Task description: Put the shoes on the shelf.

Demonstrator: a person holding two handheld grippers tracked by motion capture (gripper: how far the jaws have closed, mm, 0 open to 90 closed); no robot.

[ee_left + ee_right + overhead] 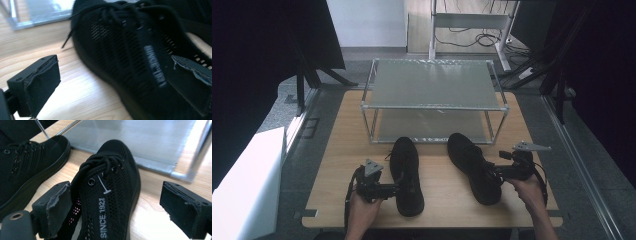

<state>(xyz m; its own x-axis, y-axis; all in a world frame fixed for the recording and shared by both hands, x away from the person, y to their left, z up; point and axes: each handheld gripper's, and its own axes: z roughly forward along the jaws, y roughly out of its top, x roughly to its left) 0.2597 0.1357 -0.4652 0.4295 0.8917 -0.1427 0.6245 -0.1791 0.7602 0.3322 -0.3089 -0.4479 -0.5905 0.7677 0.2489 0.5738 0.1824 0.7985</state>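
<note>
Two claws reach in with jaws apart: the left claw (398, 188) straddles the side wall of the left shoe (406, 175), and the right claw (493, 172) brackets the collar of the right shoe (473, 166), pads not yet pressing. Both shoes lie on the wooden surface (442, 192) before the wire shoe rack (432, 107). Knit mesh looks light and soft, likely to crumple; the firmer collar or heel seems the best hold.

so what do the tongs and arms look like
Both tongs, left and right, are black, each with a grey three-cornered plate on top and a black cable trailing back. The jaws are blocky, faced with worn dark pads frayed at the edges. The forearms are bare, no sleeves.
</note>
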